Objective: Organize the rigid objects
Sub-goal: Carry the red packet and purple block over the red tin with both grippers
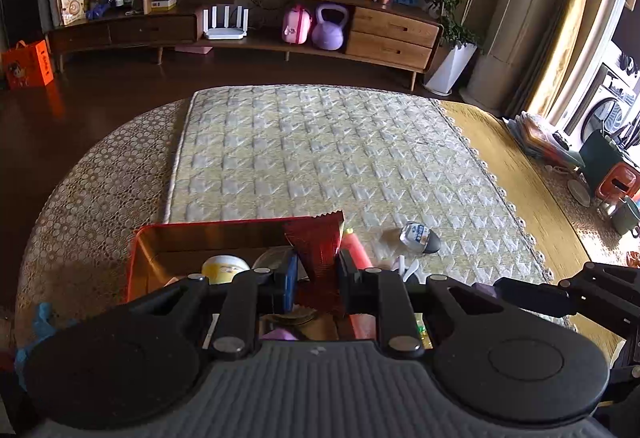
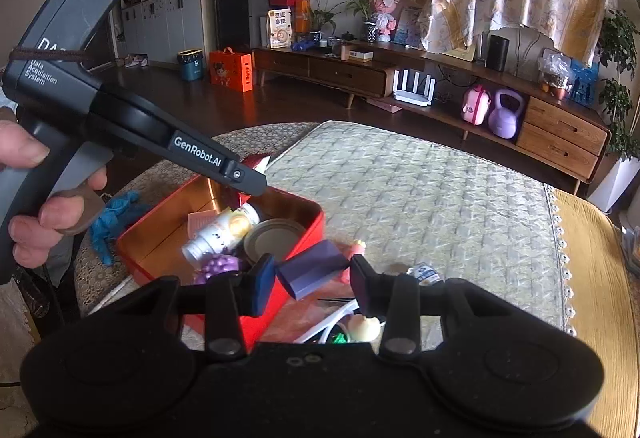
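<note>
My left gripper [image 1: 318,274] is shut on a red foil snack packet [image 1: 316,250] and holds it above a red box [image 1: 138,258]. The box [image 2: 160,226] holds a white-and-yellow bottle [image 2: 222,230], a round tin lid [image 2: 272,238] and purple toy grapes [image 2: 218,266]. My right gripper [image 2: 314,280] holds a purple block [image 2: 312,272] between its fingers at the box's right wall. The left gripper's body [image 2: 132,118] reaches over the box in the right wrist view.
A crushed small bottle [image 1: 418,236] lies on the quilted mat [image 1: 320,158] right of the box. White plastic pieces [image 2: 332,322], a pale toy [image 2: 364,328] and a blue glove [image 2: 108,222] lie near the box. A cabinet [image 1: 280,22] stands behind.
</note>
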Available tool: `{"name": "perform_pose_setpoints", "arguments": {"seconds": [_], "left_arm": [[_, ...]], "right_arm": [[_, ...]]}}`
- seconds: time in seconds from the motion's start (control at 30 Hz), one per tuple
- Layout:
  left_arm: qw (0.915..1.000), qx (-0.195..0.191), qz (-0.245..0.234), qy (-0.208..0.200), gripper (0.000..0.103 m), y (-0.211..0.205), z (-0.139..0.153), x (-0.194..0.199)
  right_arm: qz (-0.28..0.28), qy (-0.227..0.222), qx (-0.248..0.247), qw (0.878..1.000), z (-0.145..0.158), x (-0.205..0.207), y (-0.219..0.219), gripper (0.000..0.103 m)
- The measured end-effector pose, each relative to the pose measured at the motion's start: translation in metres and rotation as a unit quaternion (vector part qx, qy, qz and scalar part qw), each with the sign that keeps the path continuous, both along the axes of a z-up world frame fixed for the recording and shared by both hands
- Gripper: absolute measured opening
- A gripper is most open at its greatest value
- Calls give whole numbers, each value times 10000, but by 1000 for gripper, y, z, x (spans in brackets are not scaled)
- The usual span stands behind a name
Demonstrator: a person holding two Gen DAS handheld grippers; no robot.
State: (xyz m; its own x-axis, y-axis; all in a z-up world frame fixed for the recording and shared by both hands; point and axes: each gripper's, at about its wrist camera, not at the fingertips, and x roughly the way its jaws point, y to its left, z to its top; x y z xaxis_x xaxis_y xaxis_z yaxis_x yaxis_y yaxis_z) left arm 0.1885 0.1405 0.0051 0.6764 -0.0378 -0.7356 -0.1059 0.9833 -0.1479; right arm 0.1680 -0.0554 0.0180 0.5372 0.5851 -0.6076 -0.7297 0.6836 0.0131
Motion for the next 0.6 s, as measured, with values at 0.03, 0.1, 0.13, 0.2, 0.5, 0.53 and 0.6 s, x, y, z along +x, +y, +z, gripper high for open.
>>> {"name": "perform_pose_setpoints", "arguments": {"seconds": [0.03, 0.1, 0.13, 0.2, 0.5, 0.53, 0.6], "left_arm": [[10000, -1, 42, 15, 21, 6, -1, -3], [9999, -9, 112, 47, 21, 18, -5, -12], [9998, -10, 161, 67, 21, 24, -8, -15], [9997, -16, 234, 117, 21, 36, -13, -21], [9977, 128, 388, 533, 21, 70, -48, -37], [9974, 149, 402, 586, 21, 71, -53, -37], [9968, 189, 394, 672, 21, 73, -61, -36]], "right_arm": [[28, 4, -11, 10000, -1, -2, 5, 40], [85, 35, -40, 9999, -4, -6, 17, 40], [123, 40, -70, 9999, -7, -9, 24, 40], [189, 22, -155, 9997, -12, -10, 37, 40], [276, 97, -476, 9984, -41, -9, 81, 40], [257, 106, -507, 9983, -44, -7, 85, 40], [206, 143, -539, 9982, -49, -2, 91, 40]]}}
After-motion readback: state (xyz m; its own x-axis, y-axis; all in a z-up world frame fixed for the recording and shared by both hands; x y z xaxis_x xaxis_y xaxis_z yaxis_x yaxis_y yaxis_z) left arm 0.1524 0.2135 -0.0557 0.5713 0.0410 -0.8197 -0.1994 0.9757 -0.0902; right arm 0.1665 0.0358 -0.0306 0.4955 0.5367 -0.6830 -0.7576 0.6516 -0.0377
